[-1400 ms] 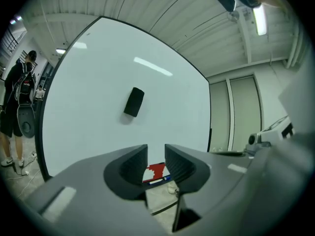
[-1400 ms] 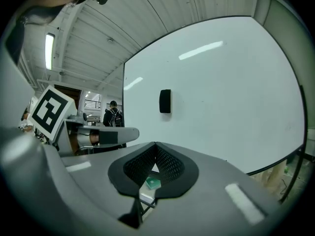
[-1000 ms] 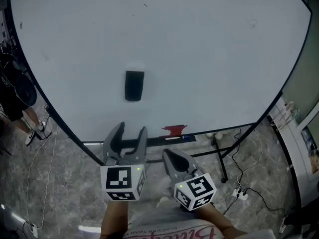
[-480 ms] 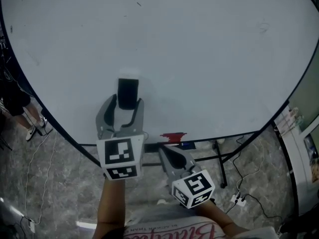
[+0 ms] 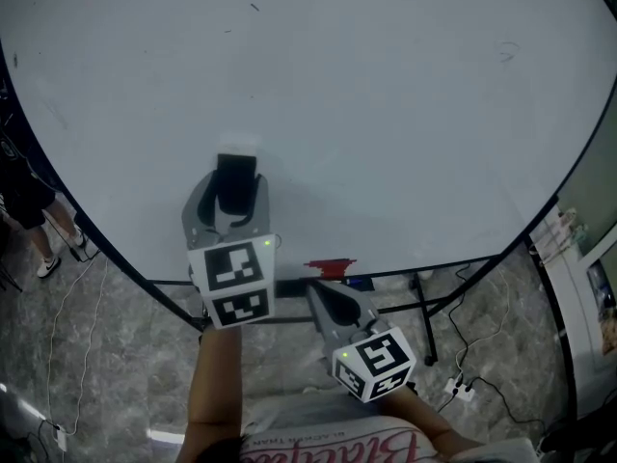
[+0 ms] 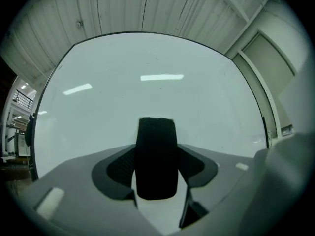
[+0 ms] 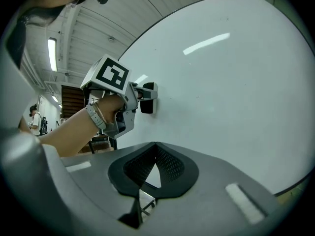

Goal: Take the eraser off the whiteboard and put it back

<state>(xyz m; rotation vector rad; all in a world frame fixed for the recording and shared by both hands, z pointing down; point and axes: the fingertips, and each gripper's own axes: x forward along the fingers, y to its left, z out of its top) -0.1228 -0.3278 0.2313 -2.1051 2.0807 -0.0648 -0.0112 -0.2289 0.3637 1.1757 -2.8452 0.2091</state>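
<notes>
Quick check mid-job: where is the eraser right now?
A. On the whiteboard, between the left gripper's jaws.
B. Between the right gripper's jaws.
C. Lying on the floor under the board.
A: the left gripper view shows the black eraser against the whiteboard, standing between the jaws of the left gripper. The right gripper has its jaws together on nothing.
</notes>
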